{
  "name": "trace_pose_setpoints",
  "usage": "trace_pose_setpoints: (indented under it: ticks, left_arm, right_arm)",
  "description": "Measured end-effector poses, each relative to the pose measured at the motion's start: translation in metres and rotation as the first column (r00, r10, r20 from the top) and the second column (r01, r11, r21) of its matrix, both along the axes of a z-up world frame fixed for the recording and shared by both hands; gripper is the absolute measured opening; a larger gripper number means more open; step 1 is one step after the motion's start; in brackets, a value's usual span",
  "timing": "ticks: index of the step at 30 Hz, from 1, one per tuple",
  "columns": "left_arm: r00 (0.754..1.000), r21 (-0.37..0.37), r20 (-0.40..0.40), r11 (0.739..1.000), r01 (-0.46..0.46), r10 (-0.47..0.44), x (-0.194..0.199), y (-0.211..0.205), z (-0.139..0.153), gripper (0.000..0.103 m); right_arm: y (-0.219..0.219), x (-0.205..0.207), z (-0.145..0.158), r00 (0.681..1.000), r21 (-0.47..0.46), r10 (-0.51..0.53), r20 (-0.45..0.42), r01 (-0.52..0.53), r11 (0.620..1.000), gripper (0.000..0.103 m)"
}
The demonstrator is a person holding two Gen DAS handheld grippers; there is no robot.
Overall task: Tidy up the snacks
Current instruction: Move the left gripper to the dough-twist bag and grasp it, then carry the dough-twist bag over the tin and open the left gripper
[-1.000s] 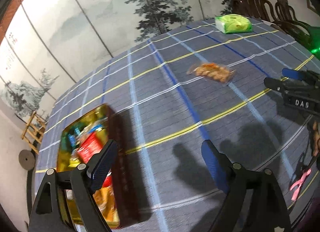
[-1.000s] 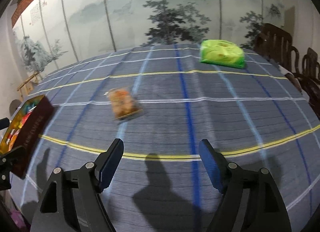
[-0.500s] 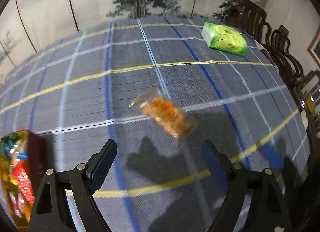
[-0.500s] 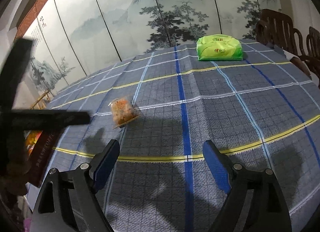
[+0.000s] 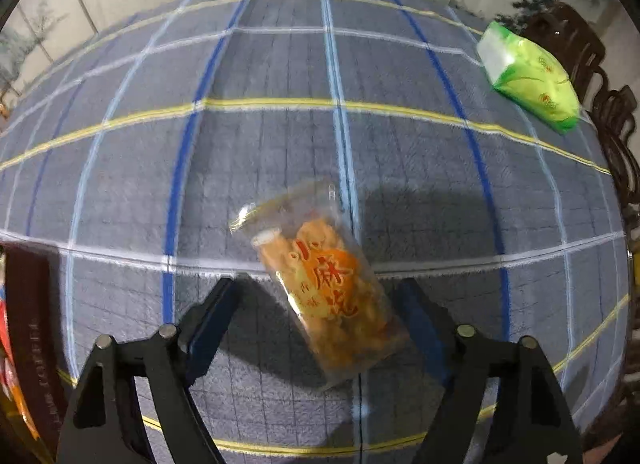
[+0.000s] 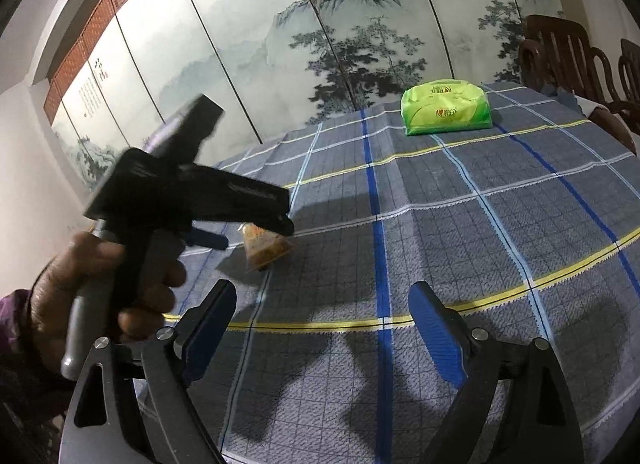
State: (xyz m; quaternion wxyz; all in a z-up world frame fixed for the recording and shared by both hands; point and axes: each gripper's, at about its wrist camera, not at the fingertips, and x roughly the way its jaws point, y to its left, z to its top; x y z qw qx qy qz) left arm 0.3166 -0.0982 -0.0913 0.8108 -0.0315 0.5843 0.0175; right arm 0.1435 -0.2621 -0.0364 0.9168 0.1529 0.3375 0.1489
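A clear packet of orange fried snacks (image 5: 328,284) lies flat on the blue plaid tablecloth (image 5: 280,144). My left gripper (image 5: 320,312) is open and hovers over it, its fingers either side of the packet's near half, not touching. In the right wrist view the left gripper (image 6: 256,228) sits above the same packet (image 6: 264,250). My right gripper (image 6: 322,318) is open and empty over bare cloth, to the right of the packet. A snack box (image 5: 24,328) with colourful packets shows at the left edge.
A green soft pack (image 5: 528,76) lies at the table's far right corner, also in the right wrist view (image 6: 446,108). Dark wooden chairs (image 6: 568,52) stand behind it. A painted folding screen (image 6: 320,24) runs along the far side.
My left gripper has swung away from the snack box and come in over the orange snack packet, still open. The right gripper has stayed open and drawn back slightly.
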Motion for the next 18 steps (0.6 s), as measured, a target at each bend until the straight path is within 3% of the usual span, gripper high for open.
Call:
trace_pose_setpoints:
  ticks: [1, 3, 4, 8, 11, 18]
  left_arm:
    - [1.000, 0.023, 0.011, 1.000, 0.000, 0.000, -0.001, -0.003, -0.001, 0.070]
    - [0.999, 0.023, 0.043, 1.000, 0.016, -0.017, -0.005, -0.006, 0.001, 0.053]
    - [0.997, 0.027, 0.063, 0.998, 0.049, -0.050, -0.009, -0.009, 0.004, 0.032]
    - [0.990, 0.011, 0.068, 0.992, 0.122, -0.123, -0.027, -0.007, 0.005, 0.032]
    - [0.980, 0.004, 0.117, 0.987, 0.162, -0.161, -0.057, 0.001, 0.011, 0.032]
    - [0.971, -0.007, 0.187, 0.988, 0.155, -0.151, -0.110, 0.028, 0.042, 0.032]
  right_arm:
    - [0.000, 0.000, 0.000, 1.000, 0.002, 0.000, 0.002, 0.000, 1.000, 0.089]
    - [0.000, 0.000, 0.000, 1.000, 0.004, -0.001, 0.004, 0.001, 1.000, 0.090]
    - [0.000, 0.000, 0.000, 1.000, 0.004, -0.001, 0.005, 0.001, 1.000, 0.090]
    - [-0.002, 0.001, 0.000, 1.000, 0.007, -0.008, -0.002, 0.008, 1.000, 0.090]
    - [-0.003, 0.003, -0.001, 1.000, 0.001, -0.017, -0.013, 0.017, 1.000, 0.091]
    - [0.008, 0.016, -0.008, 0.996, -0.087, -0.031, -0.082, 0.024, 0.996, 0.091]
